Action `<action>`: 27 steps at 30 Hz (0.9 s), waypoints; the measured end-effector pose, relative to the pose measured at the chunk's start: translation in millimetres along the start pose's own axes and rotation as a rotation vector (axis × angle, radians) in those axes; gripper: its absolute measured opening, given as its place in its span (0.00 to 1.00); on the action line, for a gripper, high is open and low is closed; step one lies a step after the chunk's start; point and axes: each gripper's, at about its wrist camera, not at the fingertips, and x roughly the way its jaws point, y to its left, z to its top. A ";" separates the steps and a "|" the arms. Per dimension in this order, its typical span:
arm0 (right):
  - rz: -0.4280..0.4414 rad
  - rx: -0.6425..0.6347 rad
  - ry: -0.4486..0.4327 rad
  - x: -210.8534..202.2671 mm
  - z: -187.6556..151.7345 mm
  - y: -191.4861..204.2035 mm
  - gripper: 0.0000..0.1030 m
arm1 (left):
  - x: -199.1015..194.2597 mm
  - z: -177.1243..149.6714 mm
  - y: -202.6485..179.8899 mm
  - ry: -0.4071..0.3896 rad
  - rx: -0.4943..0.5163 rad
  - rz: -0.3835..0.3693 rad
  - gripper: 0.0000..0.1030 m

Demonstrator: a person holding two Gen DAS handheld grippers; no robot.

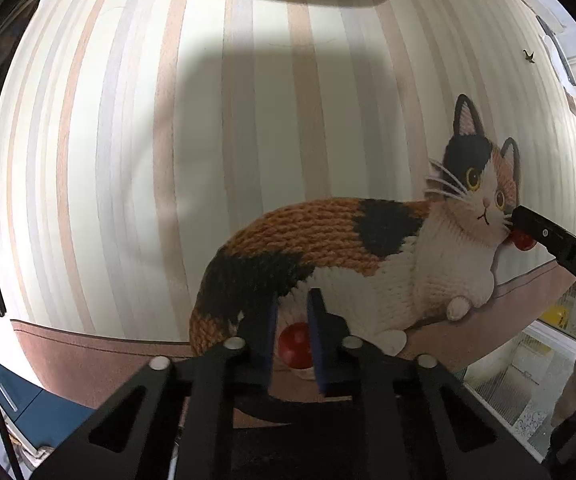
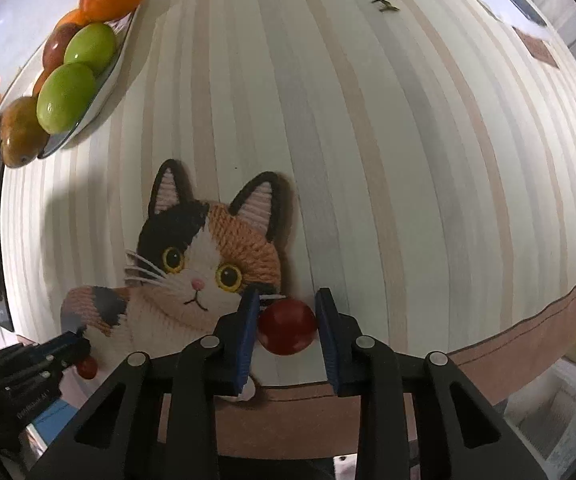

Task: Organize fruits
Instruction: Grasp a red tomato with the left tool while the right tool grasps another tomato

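L gripper [image 1: 293, 336] clamped on small cherry tomato [image 1: 294, 345], R gripper [image 2: 288, 330] on bigger tomato [image 2: 287, 327]; fruit plate [image 2: 106, 82] lies far-left of R, dead ahead of L.

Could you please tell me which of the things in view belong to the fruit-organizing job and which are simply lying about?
Part of the job:
- small red round fruit in the left tongs
- larger red round fruit in the right tongs
- white plate piled with green, orange and brown fruit

Lying about:
- striped tablecloth with a knitted-look calico cat
- small dry stem scrap
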 end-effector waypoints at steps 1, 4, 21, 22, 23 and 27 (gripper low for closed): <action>0.008 0.001 -0.007 -2.1 0.3 0.7 0.30 | -0.3 0.0 0.7 -0.002 -0.005 -0.003 0.09; 0.038 0.004 -0.029 -12.2 4.2 5.2 0.30 | -13.0 3.3 12.1 -0.029 -0.015 -0.021 0.07; 0.202 -0.049 -0.095 -55.3 37.8 47.6 0.30 | -70.2 25.4 31.5 0.003 -0.017 -0.199 0.35; 0.200 -0.052 -0.090 -56.9 34.1 46.3 0.30 | -61.3 21.7 28.2 0.039 -0.011 -0.202 0.35; 0.200 -0.054 -0.085 -55.8 30.4 48.2 0.30 | -53.3 18.1 25.6 0.071 -0.007 -0.207 0.35; 0.197 -0.052 -0.066 -43.5 27.3 48.1 0.30 | -30.4 6.2 20.6 0.141 -0.001 -0.201 0.35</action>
